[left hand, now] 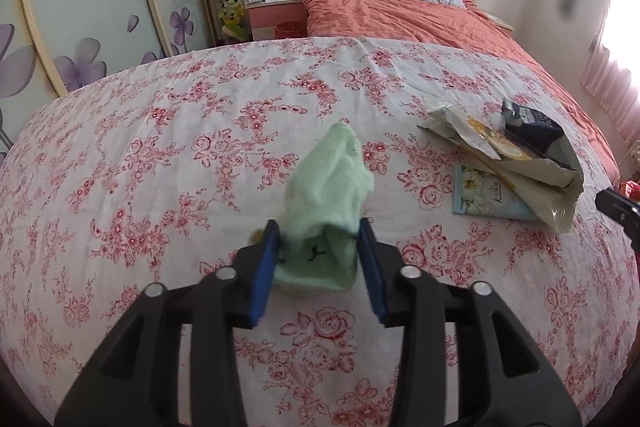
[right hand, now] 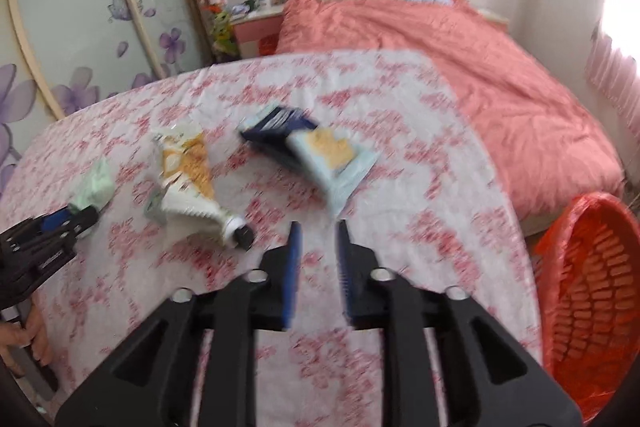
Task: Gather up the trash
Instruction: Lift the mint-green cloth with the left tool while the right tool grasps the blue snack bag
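Observation:
A pale green sock (left hand: pixel 328 195) lies on the rose-print cloth (left hand: pixel 160 155), its near end between the blue pads of my left gripper (left hand: pixel 318 227). The jaws stand a little apart from it, open. The right wrist view shows that same sock (right hand: pixel 98 183) at the tip of the left gripper (right hand: pixel 82 211). The blurred right gripper (right hand: pixel 318 227) is open with nothing between its fingers. Ahead of it lie a cream and yellow wrapper (right hand: pixel 186 159), a white tube with a black cap (right hand: pixel 224 223), a dark blue packet (right hand: pixel 280 131) and a light blue packet (right hand: pixel 336 163).
A red slatted basket lined with a red bag (right hand: pixel 592 287) stands beyond the cloth's right edge. A bed with a salmon duvet (right hand: pixel 460 67) is behind. In the left wrist view the wrapper pile (left hand: pixel 520 163) lies to the right of the sock. A person's hand (right hand: pixel 24 343) holds the left tool.

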`<state>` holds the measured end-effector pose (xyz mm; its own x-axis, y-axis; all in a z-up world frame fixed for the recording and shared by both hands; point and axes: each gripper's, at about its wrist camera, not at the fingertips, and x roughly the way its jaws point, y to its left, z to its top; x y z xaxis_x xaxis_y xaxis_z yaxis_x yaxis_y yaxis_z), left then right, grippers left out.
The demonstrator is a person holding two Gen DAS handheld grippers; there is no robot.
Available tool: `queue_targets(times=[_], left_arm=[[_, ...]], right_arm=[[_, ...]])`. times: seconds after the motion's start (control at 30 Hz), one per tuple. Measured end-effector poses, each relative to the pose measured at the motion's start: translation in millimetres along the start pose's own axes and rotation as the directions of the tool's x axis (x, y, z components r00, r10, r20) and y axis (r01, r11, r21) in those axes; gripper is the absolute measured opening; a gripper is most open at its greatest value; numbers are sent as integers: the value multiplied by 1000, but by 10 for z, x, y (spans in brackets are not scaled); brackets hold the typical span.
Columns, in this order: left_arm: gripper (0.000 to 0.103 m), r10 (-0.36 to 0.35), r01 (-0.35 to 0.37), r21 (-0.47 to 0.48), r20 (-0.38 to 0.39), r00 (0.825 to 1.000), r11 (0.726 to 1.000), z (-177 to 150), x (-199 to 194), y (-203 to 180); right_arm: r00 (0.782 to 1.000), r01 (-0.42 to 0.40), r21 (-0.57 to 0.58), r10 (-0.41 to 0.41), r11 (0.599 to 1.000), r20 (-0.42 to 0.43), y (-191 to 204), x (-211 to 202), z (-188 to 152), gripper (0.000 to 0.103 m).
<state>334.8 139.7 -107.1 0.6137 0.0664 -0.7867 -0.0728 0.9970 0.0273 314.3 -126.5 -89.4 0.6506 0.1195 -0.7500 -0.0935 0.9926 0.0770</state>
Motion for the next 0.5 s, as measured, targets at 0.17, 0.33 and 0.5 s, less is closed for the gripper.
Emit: queue_targets(times=[0.17,0.33,0.5], left_arm=[[58,13,-14,-10,-4,1000,1000,17,31,16],[63,6,-6,-28,-8,1000,1000,59,102,30],[69,-6,6,-24,-3,1000,1000,81,138,26]], right_arm=[[1000,10,-24,-9,1000,30,38,174,223,73],[1000,29,-105,-29,994,6,152,546,431,76],[998,30,-173,-39,985,-48,173,798,526,74]])
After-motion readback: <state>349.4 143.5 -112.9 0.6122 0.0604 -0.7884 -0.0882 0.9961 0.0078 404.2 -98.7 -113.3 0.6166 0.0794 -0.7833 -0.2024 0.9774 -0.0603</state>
